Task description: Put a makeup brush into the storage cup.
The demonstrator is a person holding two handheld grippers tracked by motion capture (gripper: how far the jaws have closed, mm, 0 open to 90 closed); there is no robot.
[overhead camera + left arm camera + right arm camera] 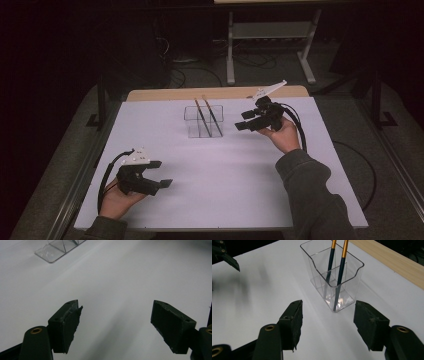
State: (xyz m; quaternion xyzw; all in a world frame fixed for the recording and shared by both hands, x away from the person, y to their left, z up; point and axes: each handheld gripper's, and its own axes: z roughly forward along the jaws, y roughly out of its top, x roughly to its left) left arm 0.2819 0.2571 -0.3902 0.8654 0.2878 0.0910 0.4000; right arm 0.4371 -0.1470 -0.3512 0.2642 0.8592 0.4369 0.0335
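Nearest, my left hand-held gripper (pixel 159 173) hovers low over the white surface (pixel 225 175), jaws spread, empty. Farther off, my right hand-held gripper (pixel 327 320) stands released, with the clear holder (pixel 337 277) and its two brushes (pixel 342 262) just ahead.

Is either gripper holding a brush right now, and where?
No. Both the left gripper and right gripper are open and empty; the two brushes stand in the clear holder.

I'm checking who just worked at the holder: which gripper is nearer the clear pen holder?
Right. The right gripper hangs just beside the clear pen holder, jaws open toward it. The left gripper sits far off at the table's near left, also open.
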